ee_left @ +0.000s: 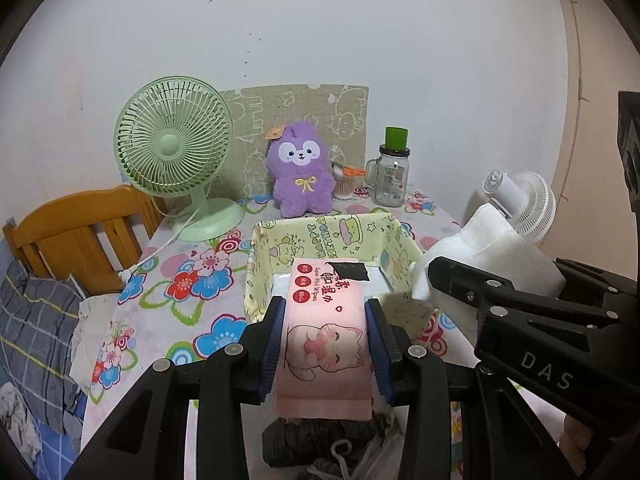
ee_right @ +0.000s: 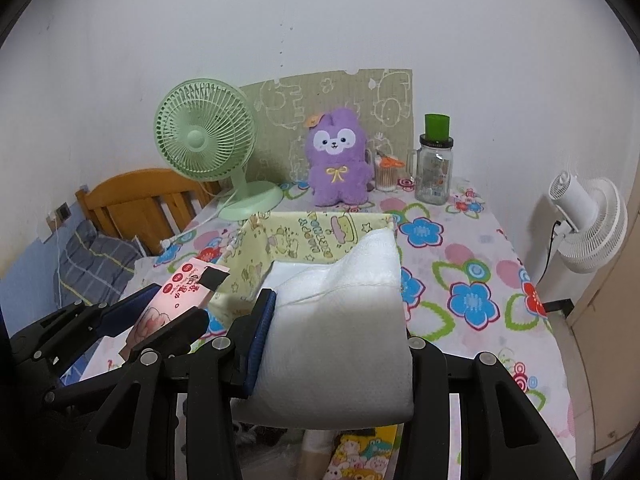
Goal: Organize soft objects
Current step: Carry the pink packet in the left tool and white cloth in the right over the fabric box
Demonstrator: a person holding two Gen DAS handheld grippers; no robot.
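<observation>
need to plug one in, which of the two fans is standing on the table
The green fan, standing on the flowered table left of the purple plush. The white fan is off the table's right edge, beside the wall.

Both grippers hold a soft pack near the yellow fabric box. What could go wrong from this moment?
1. The pink wipes pack is clamped by the left gripper near its back end; the long front part might sag or slip.
2. The white tissue pack in the right gripper looks squashed and may deform further.
3. The two grippers are close together, so they might collide over the yellow fabric box, whose soft walls could fold.
</observation>
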